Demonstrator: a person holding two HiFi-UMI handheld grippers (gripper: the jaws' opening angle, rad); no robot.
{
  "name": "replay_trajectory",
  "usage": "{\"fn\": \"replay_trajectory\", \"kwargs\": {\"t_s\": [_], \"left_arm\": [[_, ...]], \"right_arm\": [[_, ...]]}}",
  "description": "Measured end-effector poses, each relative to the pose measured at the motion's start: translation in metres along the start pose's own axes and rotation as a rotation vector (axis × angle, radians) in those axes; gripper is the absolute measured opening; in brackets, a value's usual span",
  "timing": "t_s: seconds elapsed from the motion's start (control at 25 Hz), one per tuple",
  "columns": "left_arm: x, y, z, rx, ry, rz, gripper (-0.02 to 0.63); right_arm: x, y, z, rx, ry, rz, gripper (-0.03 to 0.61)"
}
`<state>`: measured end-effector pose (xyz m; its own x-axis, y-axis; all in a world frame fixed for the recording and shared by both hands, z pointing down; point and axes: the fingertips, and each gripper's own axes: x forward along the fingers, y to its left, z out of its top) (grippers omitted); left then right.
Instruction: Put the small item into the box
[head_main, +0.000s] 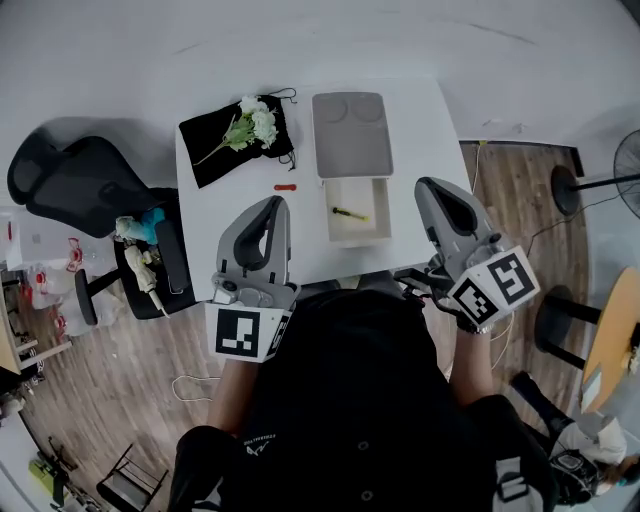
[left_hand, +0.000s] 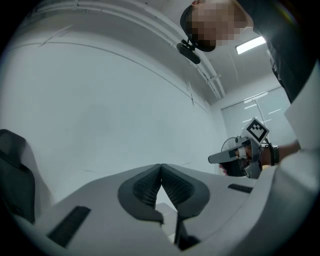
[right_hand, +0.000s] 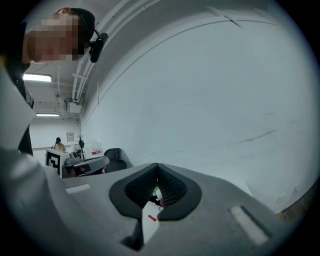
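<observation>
A white open box (head_main: 376, 232) sits on the white table (head_main: 215, 225), with its grey lid (head_main: 350, 135) lying just behind it. A small yellow-green item (head_main: 350, 213) lies inside the box. To the box's left a small red item (head_main: 285, 187) rests on the table; it also shows as a red item (right_hand: 150, 218) through the jaw gap. My left gripper (head_main: 272, 205) (left_hand: 161, 165) is shut and empty, held over the table's near edge and pointing up at the wall. My right gripper (head_main: 428, 187) (right_hand: 157, 166) is likewise shut with nothing in it.
A black cloth (head_main: 215, 150) with white flowers (head_main: 255, 122) lies at the table's back left. A black office chair (head_main: 70, 175) stands on the left. A fan (head_main: 625, 160), a stool (head_main: 560, 320) and a round wooden table (head_main: 615, 335) stand on the right.
</observation>
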<state>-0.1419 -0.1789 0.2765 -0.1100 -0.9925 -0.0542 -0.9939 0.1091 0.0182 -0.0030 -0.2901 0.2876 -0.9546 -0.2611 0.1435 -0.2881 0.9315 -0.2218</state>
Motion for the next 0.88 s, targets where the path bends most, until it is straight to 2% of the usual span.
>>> {"fn": "replay_trajectory", "kwargs": {"t_s": [0.4,0.88], "left_arm": [[-0.017,0.004,0.035,0.050,-0.073,0.007,0.005],[-0.014,-0.006,0.026,0.032,-0.060,-0.022,0.005]], "right_arm": [[-0.024,0.041,0.058,-0.094,-0.129,0.050,0.005],[-0.029,0.034,0.043,-0.083,-0.116,0.008,0.005]]}}
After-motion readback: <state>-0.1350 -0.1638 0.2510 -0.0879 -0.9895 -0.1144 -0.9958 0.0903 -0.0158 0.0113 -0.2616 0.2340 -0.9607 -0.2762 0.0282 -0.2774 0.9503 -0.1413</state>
